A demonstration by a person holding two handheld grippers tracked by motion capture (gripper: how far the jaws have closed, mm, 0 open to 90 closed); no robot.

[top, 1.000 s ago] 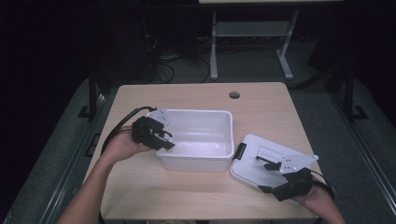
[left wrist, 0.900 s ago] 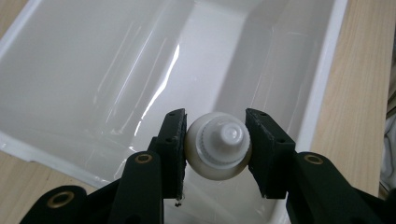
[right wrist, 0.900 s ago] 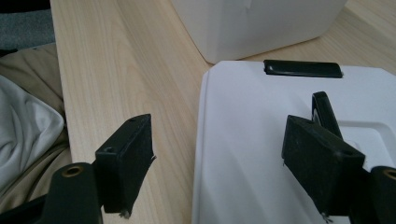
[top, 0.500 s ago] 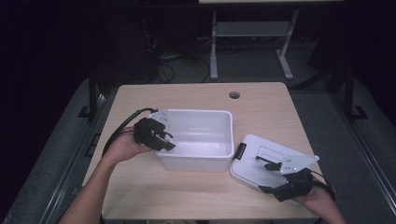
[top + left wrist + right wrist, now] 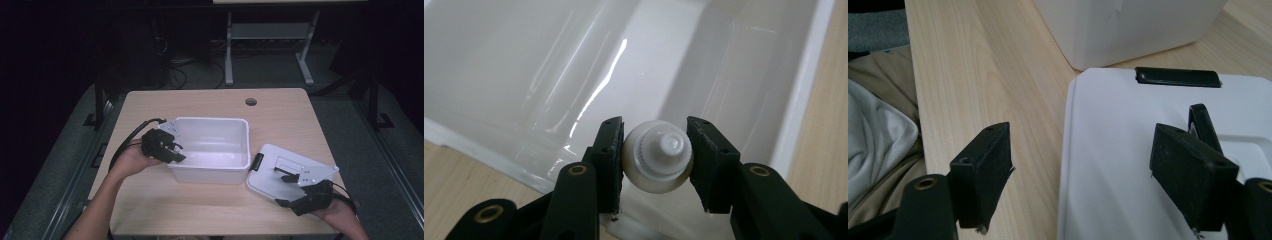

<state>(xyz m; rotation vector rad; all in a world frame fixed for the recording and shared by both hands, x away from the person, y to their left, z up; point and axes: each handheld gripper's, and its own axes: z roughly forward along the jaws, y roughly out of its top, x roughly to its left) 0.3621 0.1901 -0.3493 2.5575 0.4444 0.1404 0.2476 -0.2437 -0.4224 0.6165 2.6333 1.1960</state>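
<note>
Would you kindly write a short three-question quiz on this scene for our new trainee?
1. True or false: the left hand-held gripper is shut on a white ball.
2. What lies under the open right hand-held gripper? A) a lid B) a sponge C) a plate
3. Fill in: the ball is held over the white ____.

Key:
1. True; both jaws press on its sides.
2. A, the white lid, flat on the table beside the bin; one jaw is over the lid, the other over the wood.
3. bin
</note>
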